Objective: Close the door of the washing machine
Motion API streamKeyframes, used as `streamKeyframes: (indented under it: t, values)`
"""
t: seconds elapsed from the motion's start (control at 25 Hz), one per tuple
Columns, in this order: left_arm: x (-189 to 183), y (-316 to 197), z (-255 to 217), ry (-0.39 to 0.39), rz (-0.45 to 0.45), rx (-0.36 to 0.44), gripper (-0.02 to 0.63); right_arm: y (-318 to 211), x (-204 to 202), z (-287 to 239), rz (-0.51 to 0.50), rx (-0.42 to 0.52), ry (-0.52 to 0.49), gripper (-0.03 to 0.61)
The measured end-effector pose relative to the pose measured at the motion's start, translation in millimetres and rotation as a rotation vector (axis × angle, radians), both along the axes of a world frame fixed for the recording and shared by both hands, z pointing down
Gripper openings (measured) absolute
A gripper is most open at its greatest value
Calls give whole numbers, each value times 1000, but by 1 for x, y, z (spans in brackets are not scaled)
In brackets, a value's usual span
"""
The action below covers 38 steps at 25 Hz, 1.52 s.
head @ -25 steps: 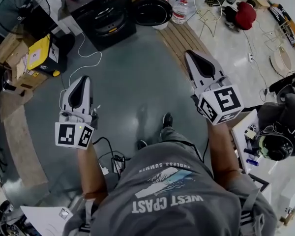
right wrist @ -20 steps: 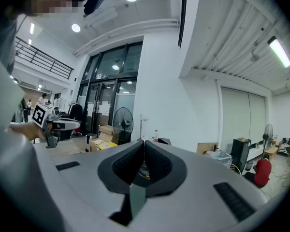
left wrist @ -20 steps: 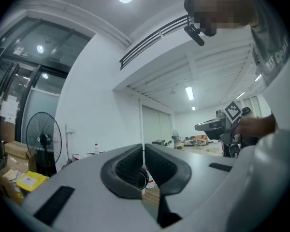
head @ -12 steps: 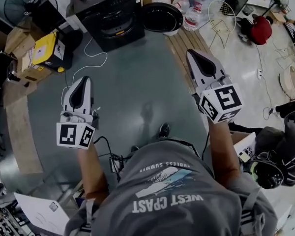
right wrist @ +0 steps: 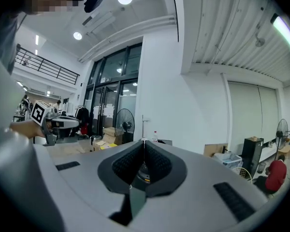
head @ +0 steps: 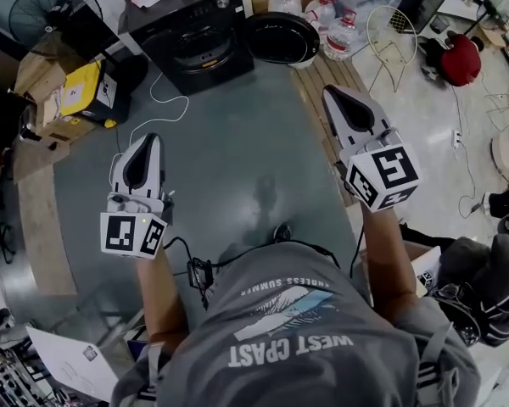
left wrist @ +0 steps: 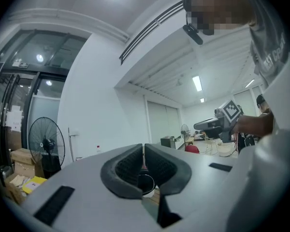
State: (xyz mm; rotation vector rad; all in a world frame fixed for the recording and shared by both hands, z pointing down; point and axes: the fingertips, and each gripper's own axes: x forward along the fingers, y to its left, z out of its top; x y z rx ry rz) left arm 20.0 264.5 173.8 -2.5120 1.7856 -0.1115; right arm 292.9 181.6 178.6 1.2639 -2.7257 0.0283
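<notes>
The left tool [head: 147, 139] has its jaws pressed together, their dark ribbed pads meeting along a thin seam, with nothing between them. The right tool [head: 330, 91] is closed just the same and also holds nothing. Both are held out level in front of the person, well apart from each other, each with its marker cube at the near end and its tip pointing towards the far side of the room.

Ahead of both tools, across a stretch of bare grey floor [head: 237, 142], stands the black front-loading washing machine [head: 195, 28], well out of reach of either tool. Its round door [head: 280, 38] is swung open and stands out to the machine's right, its dark inside rimmed in white. The drum opening shows on the machine's front. A piece of paper and a small bottle lie on the machine's top.

A thin white cable [head: 157, 107] trails over the floor from the machine towards the left tool. To the left of the machine stand a pedestal fan [head: 47, 15], a yellow box [head: 83, 87] and cardboard boxes [head: 36, 76]. To the right, beyond the door, are large water bottles [head: 339, 30] and a white wire chair [head: 392, 34], with wooden boards [head: 321, 76] on the floor just before the right tool's tip.
</notes>
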Motion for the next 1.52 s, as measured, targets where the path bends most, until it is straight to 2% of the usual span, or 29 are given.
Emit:
streamKeyframes:
  t: [0.32, 0.6, 1.0, 1.52]
  values:
    - [-1, -40, 7, -1, 42, -24, 28, -25, 4, 15, 36, -38, 5, 29]
    - [-10, -116, 30, 38, 150, -28, 28, -69, 3, 23, 149, -41, 52, 29]
    - [-54, -228, 26, 87, 236, -5, 28, -147, -44, 14, 216, -40, 104, 29]
    - [-110, -304, 31, 108, 266, -15, 28, -218, -97, 20, 250, -59, 130, 29]
